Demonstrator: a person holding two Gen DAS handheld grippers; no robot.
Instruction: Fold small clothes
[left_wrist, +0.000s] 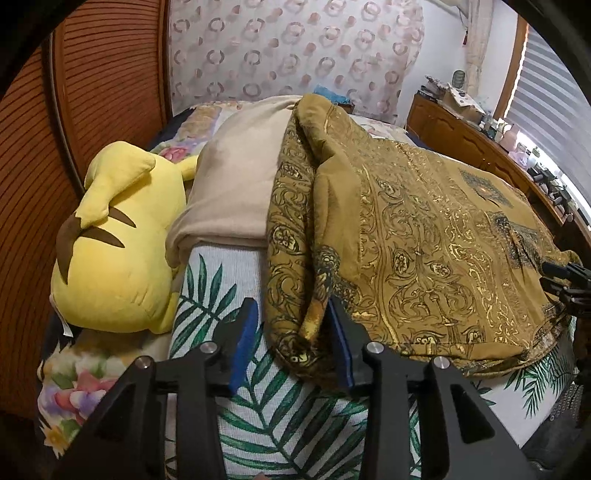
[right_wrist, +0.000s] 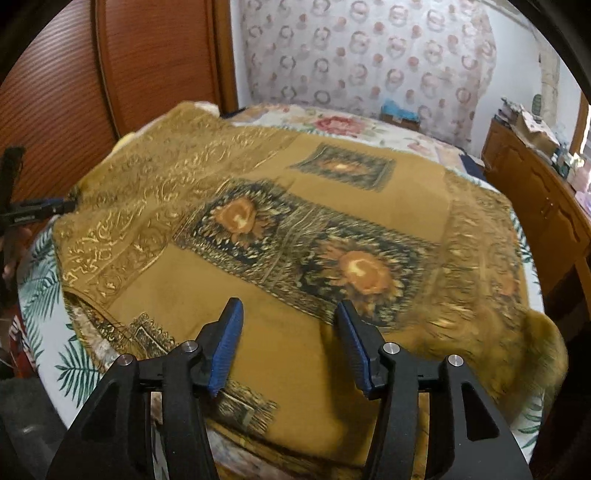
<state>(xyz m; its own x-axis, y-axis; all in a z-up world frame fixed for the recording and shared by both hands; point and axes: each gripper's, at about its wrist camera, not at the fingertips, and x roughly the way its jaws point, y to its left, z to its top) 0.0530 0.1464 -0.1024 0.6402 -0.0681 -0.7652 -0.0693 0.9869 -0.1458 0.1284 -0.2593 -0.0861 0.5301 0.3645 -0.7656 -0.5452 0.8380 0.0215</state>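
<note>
A mustard-brown garment with gold scroll print and dark flower panels (left_wrist: 424, 243) lies spread on the leaf-print bed cover (left_wrist: 280, 406); it fills the right wrist view (right_wrist: 295, 229). My left gripper (left_wrist: 291, 332) is open, its fingers straddling the garment's near left edge and sleeve fold. My right gripper (right_wrist: 288, 336) is open just above the garment's near plain part. The right gripper shows at the right edge of the left wrist view (left_wrist: 569, 280). The left gripper shows at the left edge of the right wrist view (right_wrist: 33, 210).
A yellow plush toy (left_wrist: 118, 243) and a beige folded cloth (left_wrist: 236, 184) lie left of the garment. A ribbed wooden wardrobe (left_wrist: 74, 129) stands on the left. A wooden dresser with clutter (left_wrist: 472, 133) runs along the right under a window.
</note>
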